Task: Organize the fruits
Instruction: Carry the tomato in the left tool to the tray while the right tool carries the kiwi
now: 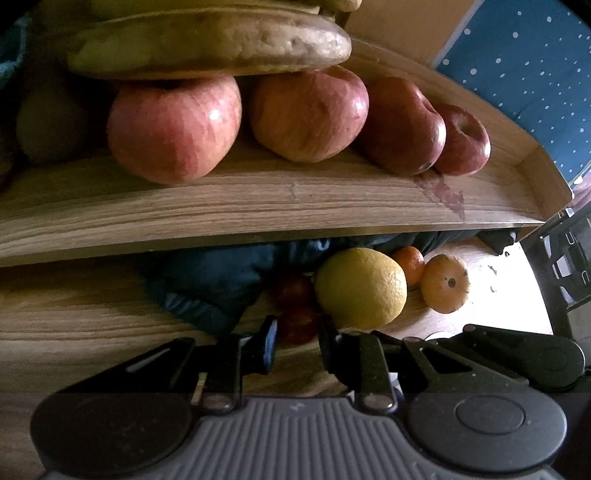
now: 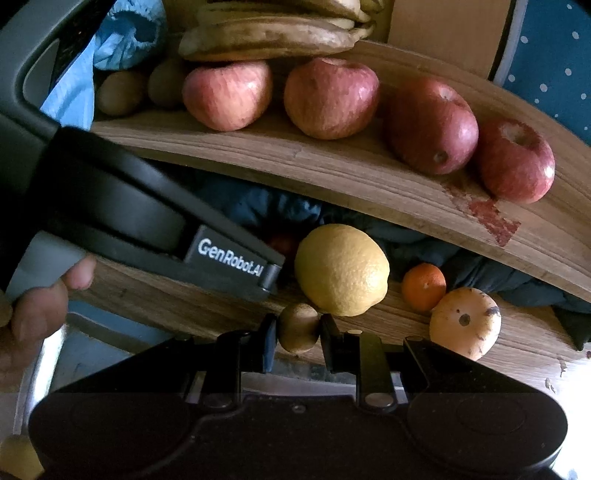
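- Far left in the right wrist view, a hand (image 2: 26, 325) grips the handle of the left tool (image 1: 297, 341), whose black body crosses that view.
- The left tool is clamped on a small red fruit (image 1: 297, 325) low over the table (image 1: 74, 325); a second red fruit (image 1: 293, 290) lies just behind it.
- The right tool (image 2: 298, 338) is clamped on a small brown kiwi (image 2: 298, 326), just in front of the large yellow lemon (image 2: 341, 269).
- Right of the lemon sit a small orange mandarin (image 2: 423, 286) and a paler spotted orange fruit (image 2: 465, 323), touching each other on the table.
- Above, a wooden shelf (image 2: 332, 170) carries, from the left, two brown kiwis (image 2: 122, 92), then four red apples (image 2: 330, 98) in a row; the two rightmost touch.
- Bananas (image 2: 273, 35) rest on top of the left apples.
- A reddish stain (image 2: 491, 218) marks the shelf's front edge below the right apples.
- Dark blue cloth (image 1: 210, 284) lies under the shelf behind the fruit.
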Demonstrator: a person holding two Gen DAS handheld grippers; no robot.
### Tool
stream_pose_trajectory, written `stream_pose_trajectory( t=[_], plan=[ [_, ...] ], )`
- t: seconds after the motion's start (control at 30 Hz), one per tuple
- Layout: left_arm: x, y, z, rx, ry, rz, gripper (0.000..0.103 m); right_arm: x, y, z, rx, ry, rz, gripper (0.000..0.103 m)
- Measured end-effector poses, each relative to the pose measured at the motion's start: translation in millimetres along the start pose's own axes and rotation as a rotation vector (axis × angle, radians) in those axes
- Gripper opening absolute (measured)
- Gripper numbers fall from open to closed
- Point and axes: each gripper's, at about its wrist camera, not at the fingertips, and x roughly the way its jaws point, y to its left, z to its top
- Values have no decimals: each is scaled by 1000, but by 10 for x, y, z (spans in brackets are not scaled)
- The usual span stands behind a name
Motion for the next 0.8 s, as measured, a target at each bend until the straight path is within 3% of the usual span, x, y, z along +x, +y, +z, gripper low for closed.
stream_pose_trajectory(
  t=[0.43,0.8],
  plan=[
    [-257,-127,-161,11,-28,2,26,-346,-12,-110,7,-44,-19,26],
    [-428,-465,-440,47,-28,-18,26,-725,-125,-424,20,-62,-51,26]
  ],
)
